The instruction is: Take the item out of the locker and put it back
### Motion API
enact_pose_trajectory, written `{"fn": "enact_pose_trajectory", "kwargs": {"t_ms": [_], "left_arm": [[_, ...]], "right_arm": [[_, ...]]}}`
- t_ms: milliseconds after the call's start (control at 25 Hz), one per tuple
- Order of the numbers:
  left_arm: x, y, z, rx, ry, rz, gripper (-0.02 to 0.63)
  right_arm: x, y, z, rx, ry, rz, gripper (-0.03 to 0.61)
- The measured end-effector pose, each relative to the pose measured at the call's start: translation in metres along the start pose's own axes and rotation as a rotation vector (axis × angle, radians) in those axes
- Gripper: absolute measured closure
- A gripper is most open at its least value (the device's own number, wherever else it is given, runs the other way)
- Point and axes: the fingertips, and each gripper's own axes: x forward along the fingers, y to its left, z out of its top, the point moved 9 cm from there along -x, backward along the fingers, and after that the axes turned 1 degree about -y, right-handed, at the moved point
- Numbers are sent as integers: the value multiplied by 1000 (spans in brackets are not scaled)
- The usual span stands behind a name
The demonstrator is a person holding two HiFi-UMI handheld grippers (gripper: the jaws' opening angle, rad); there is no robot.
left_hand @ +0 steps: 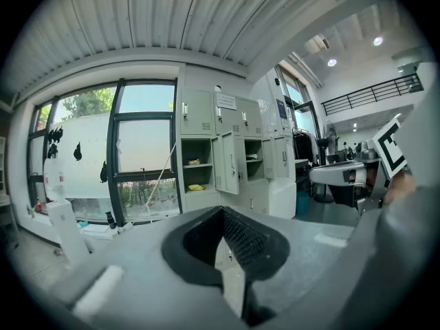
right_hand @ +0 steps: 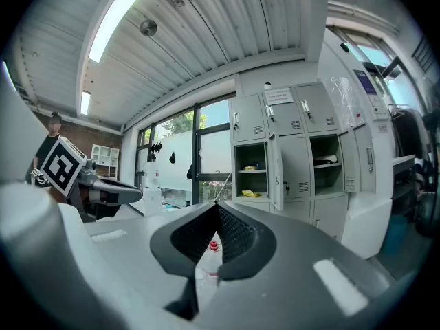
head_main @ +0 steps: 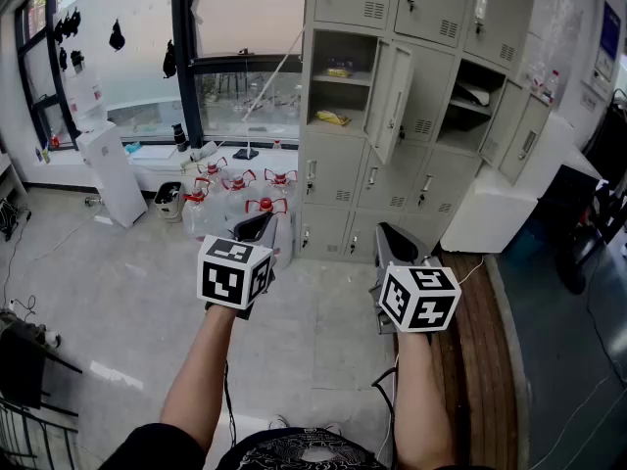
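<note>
Both grippers closed and empty, well short of the locker

The left gripper (head_main: 257, 227) and right gripper (head_main: 394, 238) have jaws together on nothing. At twelve o'clock, the open locker (head_main: 307, 86) has a yellow packet (head_main: 333, 117) on its lower shelf. It is probably light and soft, so pinch its middle gently.

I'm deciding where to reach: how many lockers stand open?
2. The left locker, in the leftmost column, holds a yellow item; the right locker, further right, holds a white item. None looks hidden.

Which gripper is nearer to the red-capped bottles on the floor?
Left. The left gripper is just below the bottles in the head view; the right gripper is off to their right, before the lockers.
</note>
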Motion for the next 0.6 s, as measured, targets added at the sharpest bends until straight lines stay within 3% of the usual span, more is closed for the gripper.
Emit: {"fn": "enact_pose_trajectory", "kwargs": {"t_ms": [480, 600], "left_arm": [[-9, 16, -10, -8, 5, 10, 614], [-9, 21, -12, -7, 4, 10, 614]], "right_arm": [[6, 21, -6, -10, -4, -7, 554], [9, 26, -7, -14, 0, -9, 523]]}}
